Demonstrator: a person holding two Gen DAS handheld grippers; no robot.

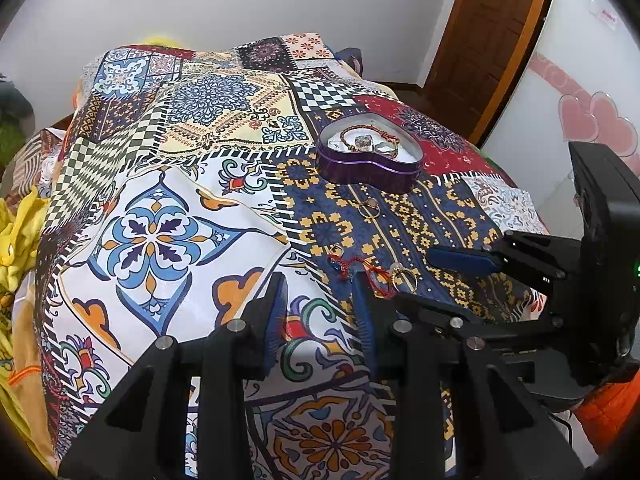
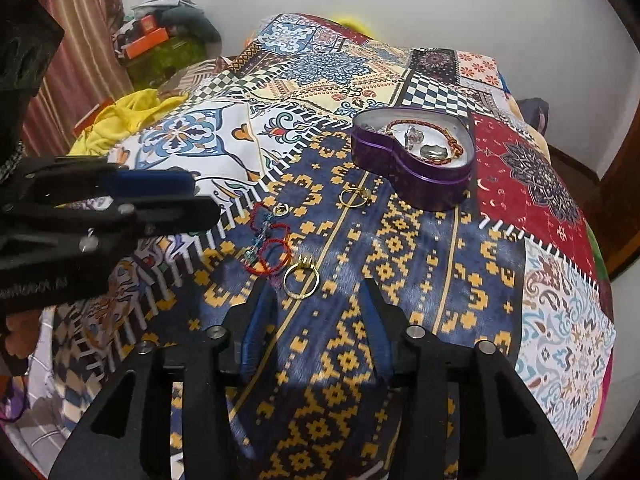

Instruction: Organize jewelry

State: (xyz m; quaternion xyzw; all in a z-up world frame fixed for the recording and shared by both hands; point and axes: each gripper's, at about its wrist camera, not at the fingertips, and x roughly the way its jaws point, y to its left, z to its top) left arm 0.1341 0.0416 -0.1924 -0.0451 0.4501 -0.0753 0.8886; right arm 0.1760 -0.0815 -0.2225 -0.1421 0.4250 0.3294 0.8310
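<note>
A purple heart-shaped tin stands open on the patterned bedspread and holds a beaded bracelet and small pieces. On the cloth lie a gold ring, a red cord bracelet, a second gold ring and a small earring. My left gripper is open and empty, its right finger beside the red cord. My right gripper is open and empty, just short of the near gold ring.
The patchwork bedspread covers a bed. Yellow fabric lies at the bed's left side. A wooden door stands at the right. Orange boxes and clutter sit by the curtain.
</note>
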